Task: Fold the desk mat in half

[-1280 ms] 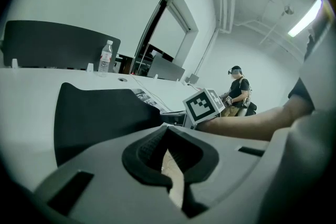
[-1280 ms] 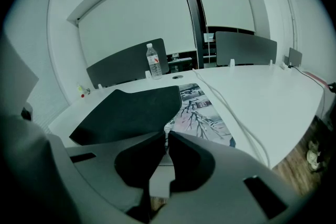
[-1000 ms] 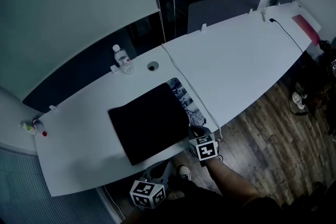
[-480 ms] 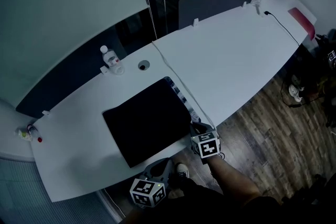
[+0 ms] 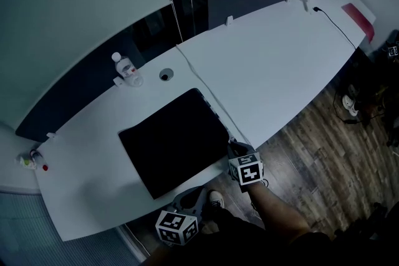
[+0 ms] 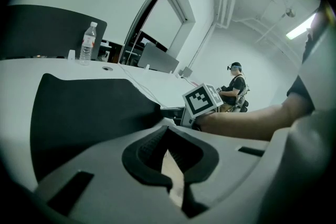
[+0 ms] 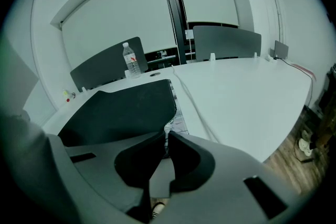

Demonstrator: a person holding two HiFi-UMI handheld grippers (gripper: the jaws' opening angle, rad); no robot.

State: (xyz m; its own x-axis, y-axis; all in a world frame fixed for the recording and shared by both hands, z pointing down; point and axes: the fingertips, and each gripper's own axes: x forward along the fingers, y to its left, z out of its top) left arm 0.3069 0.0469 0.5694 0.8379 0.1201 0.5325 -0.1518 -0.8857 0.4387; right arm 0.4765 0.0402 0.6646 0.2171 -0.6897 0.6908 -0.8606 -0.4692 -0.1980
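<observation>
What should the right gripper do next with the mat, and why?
Probably carry the pinched corner a little toward the printed strip and lay it down: the right gripper seems shut on the desk mat, and that strip shows uncovered along the folded edge.

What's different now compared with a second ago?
The black top layer of the desk mat has slid over its printed strip, now almost covered, drawn by the right tool clamped on the near corner. The water bottle and table stayed put.
</observation>
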